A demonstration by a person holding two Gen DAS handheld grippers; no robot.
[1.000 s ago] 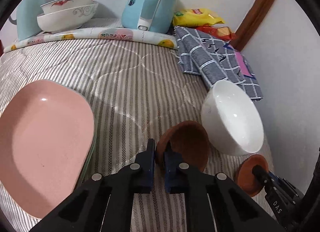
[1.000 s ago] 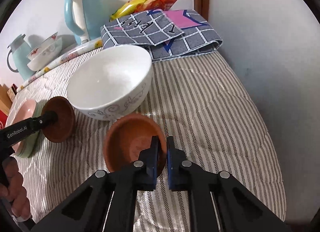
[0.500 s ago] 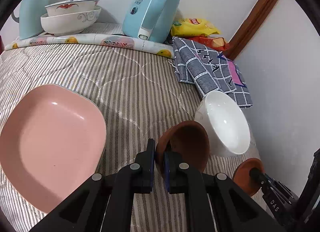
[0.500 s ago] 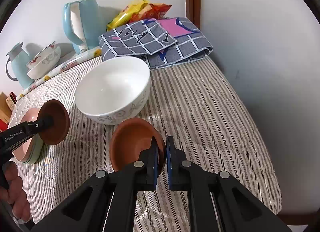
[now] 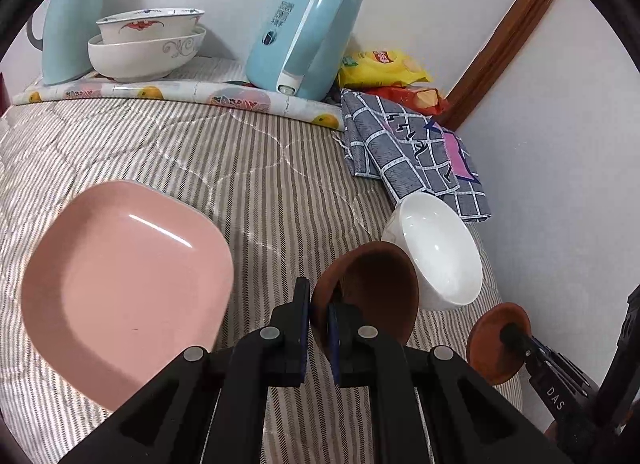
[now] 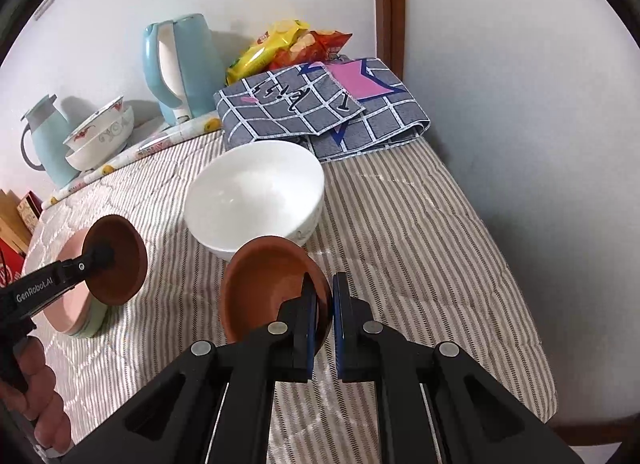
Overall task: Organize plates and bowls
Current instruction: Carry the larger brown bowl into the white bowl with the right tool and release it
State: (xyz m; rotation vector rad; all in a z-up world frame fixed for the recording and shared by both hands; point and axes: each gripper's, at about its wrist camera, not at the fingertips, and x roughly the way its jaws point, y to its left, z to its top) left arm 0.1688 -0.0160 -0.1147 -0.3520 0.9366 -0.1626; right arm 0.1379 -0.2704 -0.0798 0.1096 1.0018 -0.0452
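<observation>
Grippers nearest: we held a small brown terracotta bowl (image 5: 372, 296) in the left gripper (image 5: 318, 328), its twin brown terracotta bowl (image 6: 272, 292) in the right gripper (image 6: 323, 328), each pinched at the rim, clear of the striped quilt (image 6: 400, 232). Stiff, brittle, probably light. Beyond stood the white ceramic bowl (image 6: 256, 192).

A square pink plate (image 5: 124, 288), a plain white bowl (image 6: 256, 194) and two terracotta-brown saucers (image 6: 272, 288) sit against beige-and-white striped quilted cloth (image 6: 400, 232); the folded towel (image 6: 320, 104) is grey-checked.

Both wrist views look steeply down along their fingers, close in, sharing the white bowl (image 5: 440, 248) (image 6: 256, 192).
</observation>
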